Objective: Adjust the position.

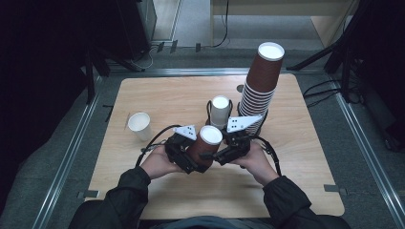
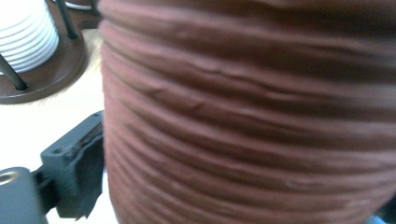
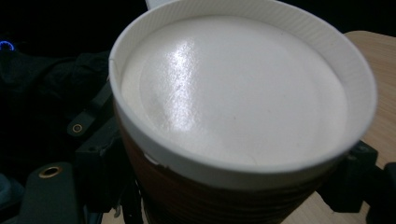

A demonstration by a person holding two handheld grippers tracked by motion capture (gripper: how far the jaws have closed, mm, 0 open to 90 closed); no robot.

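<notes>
Forearms and hands are seen low in the high view, where a brown cup (image 1: pixel 206 145) is held between the left gripper (image 1: pixel 191 160) and right gripper (image 1: pixel 217 155), near the tall cup stack (image 1: pixel 260 88). Ribbed brown wall is seen clamped between wide-set jaws in the left gripper view. Its white rim (image 3: pixel 243 163) is pinched in the right gripper view. Separating nested cups is judged underway; a steady pull is needed next.

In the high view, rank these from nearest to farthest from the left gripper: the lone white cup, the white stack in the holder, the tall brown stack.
From the left gripper:
1. White stack in the holder: just behind it, mid-table.
2. Lone white cup: off to its left, near the table's left edge.
3. Tall brown stack: far right, at the back.
</notes>
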